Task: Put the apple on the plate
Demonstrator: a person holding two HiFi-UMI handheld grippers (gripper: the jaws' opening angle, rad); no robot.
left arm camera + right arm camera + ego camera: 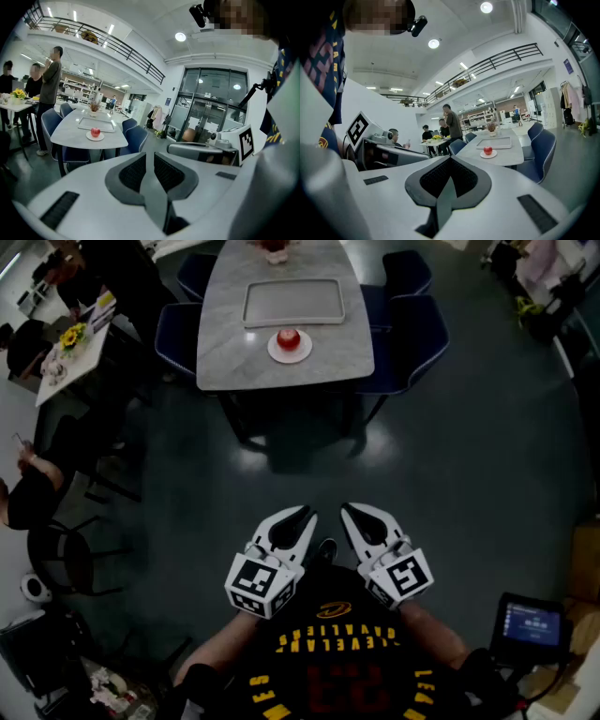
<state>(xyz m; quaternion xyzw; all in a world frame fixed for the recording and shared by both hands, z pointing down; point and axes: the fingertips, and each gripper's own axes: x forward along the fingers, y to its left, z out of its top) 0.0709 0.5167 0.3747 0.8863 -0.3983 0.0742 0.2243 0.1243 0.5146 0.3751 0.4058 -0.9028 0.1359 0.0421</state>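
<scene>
- Head view: red apple (289,337) upright on a small white plate (289,354), roughly at the middle of the plate.
- Plate on a grey stone-patterned table (234,352), close to the near edge and just in front of a shallow rectangular tray (293,303); plate and tray apart, not touching.
- Vase of flowers (274,249) at the far end of the table, beyond the tray.
- Blue chairs (417,334) pushed in along both long sides of the table.
- Dark, glossy floor (450,474) between the table and the grippers; both grippers well apart from table, plate and apple.
- Left gripper (303,515): low, close to the body, aimed towards the table and tilted slightly downward. Left gripper view: jaws standing a little apart with a narrow gap, nothing between the pads.
- Right gripper (351,511): just beside the left one, tips near each other but not touching. Right gripper view: jaws closed together, pads meeting, nothing clamped.
- Marker cube at the rear of each gripper, turned up towards the head camera.
- Dark shirt with yellow lettering (333,634) at the bottom edge, below the grippers.
- Small lit screen (532,622) at lower right.
- Second table (70,352) with yellow flowers at upper left, several people standing and sitting around it.
- Both gripper views: apple, plate and tray far off on the table, an upper-floor railing (487,65) above.
</scene>
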